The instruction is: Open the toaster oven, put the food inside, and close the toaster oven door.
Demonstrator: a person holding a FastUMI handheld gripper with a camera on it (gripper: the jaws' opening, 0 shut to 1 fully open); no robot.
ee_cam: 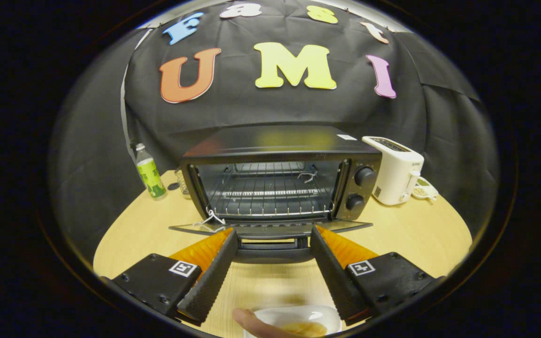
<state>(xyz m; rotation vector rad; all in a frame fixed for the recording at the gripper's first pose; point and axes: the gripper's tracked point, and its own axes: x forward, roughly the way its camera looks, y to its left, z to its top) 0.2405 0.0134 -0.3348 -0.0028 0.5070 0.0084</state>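
- Fingers (273, 234) spread wide, clamped on nothing, tips at the lowered toaster oven door (270, 229).
- Toaster oven (277, 180) mid-bench, rack bare.
- Food (304, 328) on a small white dish (294, 315) near the bench's front edge, below the fingers; probably light, soft, slippery; best taken by the dish rim.

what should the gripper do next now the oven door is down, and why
Probably drop back toward the white dish of food and close on it: the toaster oven door already lies open, the rack is bare, and the gripper is open, holding nothing.
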